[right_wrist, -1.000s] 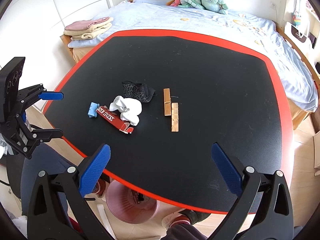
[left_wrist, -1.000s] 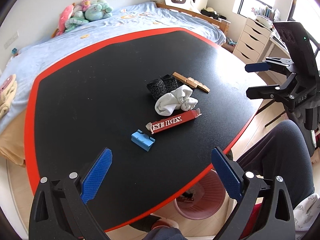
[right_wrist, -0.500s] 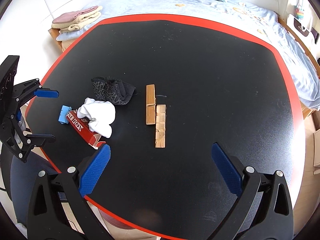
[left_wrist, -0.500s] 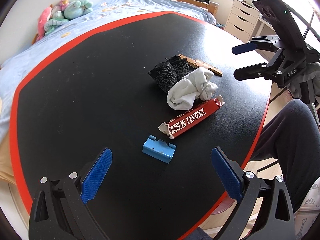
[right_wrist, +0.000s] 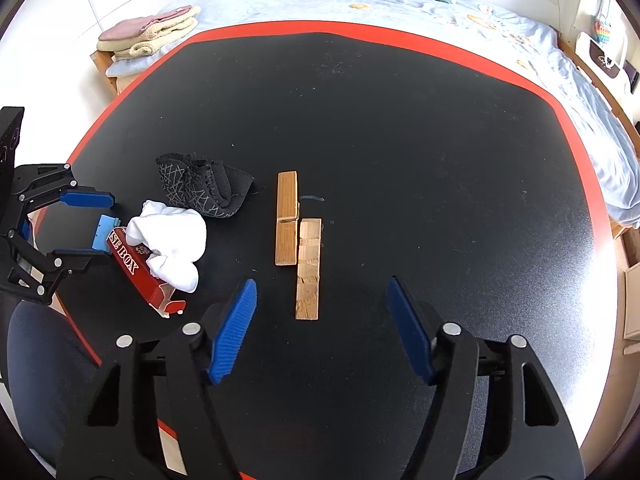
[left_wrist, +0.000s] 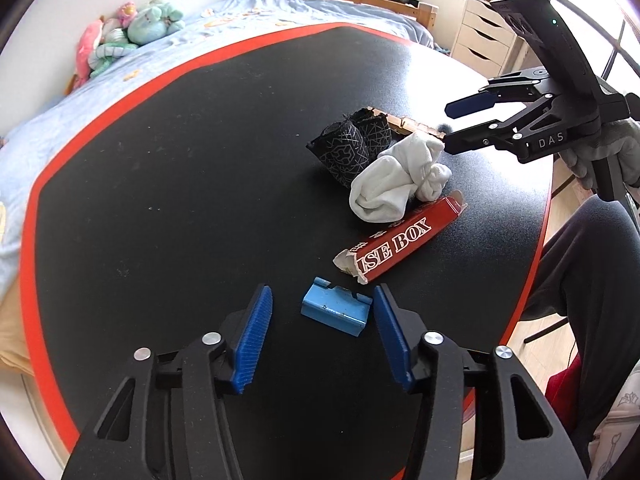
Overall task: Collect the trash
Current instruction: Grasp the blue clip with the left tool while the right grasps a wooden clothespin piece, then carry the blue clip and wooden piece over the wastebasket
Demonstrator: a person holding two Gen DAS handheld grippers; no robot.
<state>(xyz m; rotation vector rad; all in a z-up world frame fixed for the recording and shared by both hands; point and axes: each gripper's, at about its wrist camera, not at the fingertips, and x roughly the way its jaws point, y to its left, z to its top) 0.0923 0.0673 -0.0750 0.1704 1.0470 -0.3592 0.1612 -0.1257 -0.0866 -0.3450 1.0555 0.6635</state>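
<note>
A small blue box [left_wrist: 335, 311] lies on the black table [left_wrist: 180, 184], between the open fingers of my left gripper [left_wrist: 322, 328]; it also shows in the right wrist view [right_wrist: 105, 232]. Beyond it lie a torn red carton marked BOX [left_wrist: 400, 246], a white sock [left_wrist: 396, 186] and a black patterned sock [left_wrist: 352, 148]. My right gripper [right_wrist: 320, 328] is open and empty, low over two wooden blocks [right_wrist: 298, 240]. It also shows in the left wrist view [left_wrist: 456, 124], above the far end of the white sock.
The table has a red rim [left_wrist: 24, 240]. A bed [right_wrist: 400, 4] with plush toys [left_wrist: 128, 36] stands behind it, folded towels [right_wrist: 148, 36] to the left. White drawers [left_wrist: 488, 36] stand at the back right. The person's leg [left_wrist: 588, 300] is beside the table edge.
My left gripper has moved forward and down, and its fingers have narrowed around the blue box. My right gripper has moved forward over the wooden blocks, fingers narrower.
</note>
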